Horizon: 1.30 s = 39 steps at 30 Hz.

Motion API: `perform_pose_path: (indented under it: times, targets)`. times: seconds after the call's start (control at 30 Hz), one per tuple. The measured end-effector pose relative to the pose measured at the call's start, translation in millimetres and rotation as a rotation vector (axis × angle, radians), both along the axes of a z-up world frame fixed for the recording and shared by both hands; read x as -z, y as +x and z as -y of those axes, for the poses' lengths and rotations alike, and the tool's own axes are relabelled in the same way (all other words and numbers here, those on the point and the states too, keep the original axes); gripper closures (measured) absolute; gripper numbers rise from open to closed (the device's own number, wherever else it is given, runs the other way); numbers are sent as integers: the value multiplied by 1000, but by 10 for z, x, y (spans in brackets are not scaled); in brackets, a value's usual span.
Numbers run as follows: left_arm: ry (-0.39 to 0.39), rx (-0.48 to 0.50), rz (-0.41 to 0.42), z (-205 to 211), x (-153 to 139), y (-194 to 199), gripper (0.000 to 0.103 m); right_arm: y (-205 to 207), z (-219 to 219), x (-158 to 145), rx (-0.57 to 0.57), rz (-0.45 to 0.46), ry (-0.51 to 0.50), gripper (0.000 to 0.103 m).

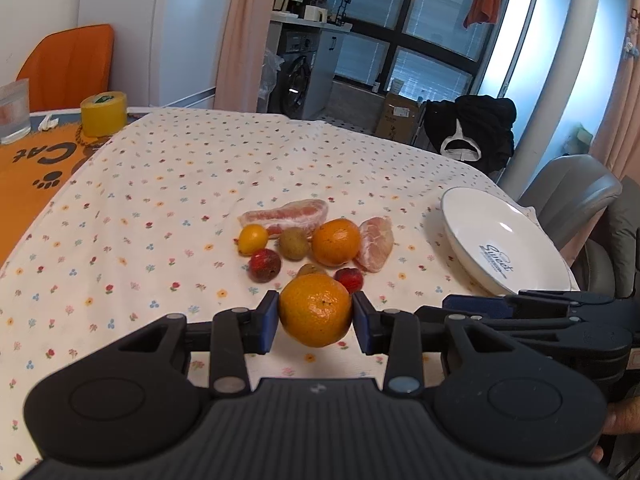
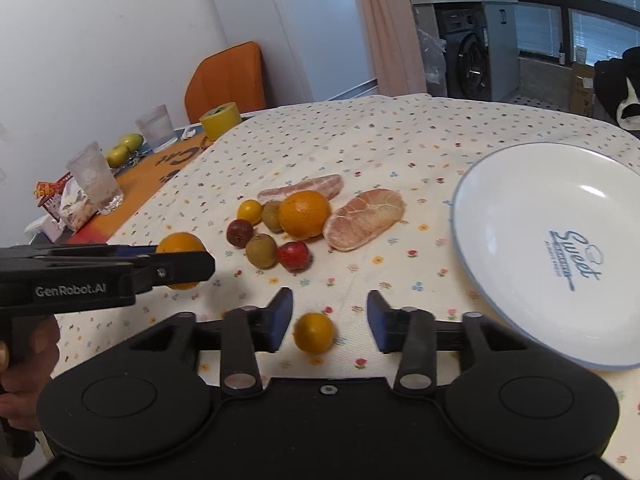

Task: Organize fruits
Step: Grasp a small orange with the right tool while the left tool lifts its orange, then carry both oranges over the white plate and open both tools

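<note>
A: What is seen of the room?

B: A white wall, dark windows (image 1: 404, 20), a pink curtain (image 1: 244, 32) and a washing machine (image 1: 298, 80) are seen behind the table. An orange chair (image 1: 68, 66) is set at the far left.

A: And the surface?

B: The table is covered by a flowered cloth (image 1: 160, 184). A white plate (image 2: 552, 248) is placed at the right, bare. Fruit is heaped mid-cloth: two peeled pomelo pieces, an orange (image 1: 336, 242), and small red, yellow and brown fruits.

A: The tools?

B: A mandarin (image 1: 315, 310) is clamped between the pads of the left gripper (image 1: 315, 318), lifted off the cloth. The right gripper (image 2: 330, 322) is held wide apart around a small orange fruit (image 2: 314, 332), untouched.
</note>
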State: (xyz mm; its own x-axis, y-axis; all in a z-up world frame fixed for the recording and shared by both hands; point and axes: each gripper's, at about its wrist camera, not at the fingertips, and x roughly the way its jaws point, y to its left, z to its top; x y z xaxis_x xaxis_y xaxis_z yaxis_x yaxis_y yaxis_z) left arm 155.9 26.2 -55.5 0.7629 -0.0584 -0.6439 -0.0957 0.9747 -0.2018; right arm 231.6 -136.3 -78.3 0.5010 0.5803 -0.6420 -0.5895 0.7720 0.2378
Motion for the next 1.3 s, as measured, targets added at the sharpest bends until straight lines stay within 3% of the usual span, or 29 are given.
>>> perform_pose_path:
  times: [0.13, 0.2, 0.23, 0.47, 1.3]
  targets:
    - [-5, -11, -10, -68, 35, -15, 66, -36, -122, 68, -38, -9, -24, 59]
    - [-9, -13, -11, -87, 47, -25, 66, -54, -169, 130, -46, -13, -61, 79]
    - [-12, -13, -12, -93, 49, -30, 66, -76, -174, 130, -38, 12, -77, 80]
    - [-12, 15, 0, 4, 9, -23, 66, -125, -42, 40, -31, 21, -38, 81]
    - [34, 219, 63, 908, -215, 350, 66, -73, 888, -162, 166, 87, 25, 81]
